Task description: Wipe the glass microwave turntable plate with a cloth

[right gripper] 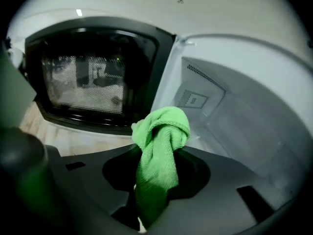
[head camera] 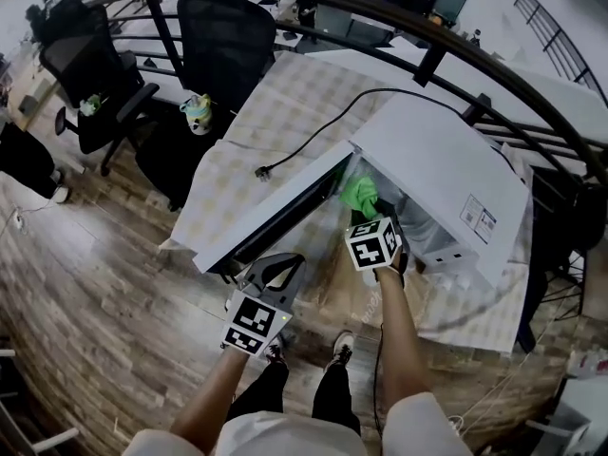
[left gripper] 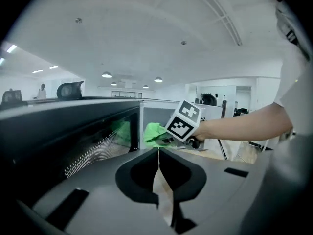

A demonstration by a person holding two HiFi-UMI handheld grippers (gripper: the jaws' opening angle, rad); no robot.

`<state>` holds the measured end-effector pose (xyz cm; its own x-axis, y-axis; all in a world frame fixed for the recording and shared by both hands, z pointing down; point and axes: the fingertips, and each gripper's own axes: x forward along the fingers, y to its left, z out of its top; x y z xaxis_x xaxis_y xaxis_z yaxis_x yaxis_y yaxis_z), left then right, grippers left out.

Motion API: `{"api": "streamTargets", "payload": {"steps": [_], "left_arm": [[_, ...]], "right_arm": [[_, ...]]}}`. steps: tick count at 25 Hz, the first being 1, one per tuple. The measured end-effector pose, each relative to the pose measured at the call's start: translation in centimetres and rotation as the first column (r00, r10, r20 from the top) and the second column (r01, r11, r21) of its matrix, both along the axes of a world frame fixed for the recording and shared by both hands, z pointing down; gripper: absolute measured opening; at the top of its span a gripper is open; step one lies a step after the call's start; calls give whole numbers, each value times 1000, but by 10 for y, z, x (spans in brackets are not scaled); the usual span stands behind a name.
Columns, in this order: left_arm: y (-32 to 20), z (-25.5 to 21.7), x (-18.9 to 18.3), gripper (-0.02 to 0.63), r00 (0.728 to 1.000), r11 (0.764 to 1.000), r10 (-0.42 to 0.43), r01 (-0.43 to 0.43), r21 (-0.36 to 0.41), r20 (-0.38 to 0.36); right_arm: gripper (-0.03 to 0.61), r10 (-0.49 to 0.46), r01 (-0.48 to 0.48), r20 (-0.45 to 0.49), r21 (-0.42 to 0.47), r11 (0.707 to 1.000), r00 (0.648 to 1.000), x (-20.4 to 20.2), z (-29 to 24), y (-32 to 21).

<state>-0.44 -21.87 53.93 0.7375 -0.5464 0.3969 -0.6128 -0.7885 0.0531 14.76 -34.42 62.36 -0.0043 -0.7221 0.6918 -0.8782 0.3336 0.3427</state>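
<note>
The microwave cavity (right gripper: 234, 126) stands open, with free room ahead of the right tongs (right gripper: 155, 190). Its swung-out door (right gripper: 93, 72) blocks the left side.

No legible text — label (head camera: 478, 219) on microwave (head camera: 427, 155) too small to read.

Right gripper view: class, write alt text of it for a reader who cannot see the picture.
The right gripper is shut on a bunched green cloth, held before the open cavity of a white microwave. The microwave's dark-windowed door stands open at the left.
</note>
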Motion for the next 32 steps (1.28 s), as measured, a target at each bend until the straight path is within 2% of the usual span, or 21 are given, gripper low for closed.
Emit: {"api": "streamTargets", "payload": {"steps": [5, 9, 12, 16, 21, 27, 32], "left_arm": [[5, -50, 1, 21, 1000, 997, 14, -12, 70, -26], [8, -94, 2, 21, 998, 992, -20, 27, 121, -57], [9, -129, 4, 21, 995, 984, -49, 63, 165, -87], [12, -171, 9, 21, 989, 971, -72, 99, 220, -129], [11, -214, 19, 21, 986, 951, -66, 108, 289, -151], [14, -247, 30, 21, 991, 928, -28, 76, 365, -133], [17, -257, 33, 21, 993, 913, -17, 63, 402, -117]], "right_arm": [[135, 15, -20, 139, 32, 999, 990, -11, -53, 64], [135, 53, -78, 227, 101, 992, 972, 6, -120, 113], [135, 63, -111, 255, 178, 978, 965, 27, -176, 141], [135, 76, -149, 249, 289, 946, 965, 60, -244, 172], [135, 76, -151, 201, 389, 909, 977, 91, -299, 198], [135, 44, -115, 163, 458, 881, 986, 98, -336, 210], [135, 16, -70, 112, 489, 870, 994, 90, -352, 214]]}}
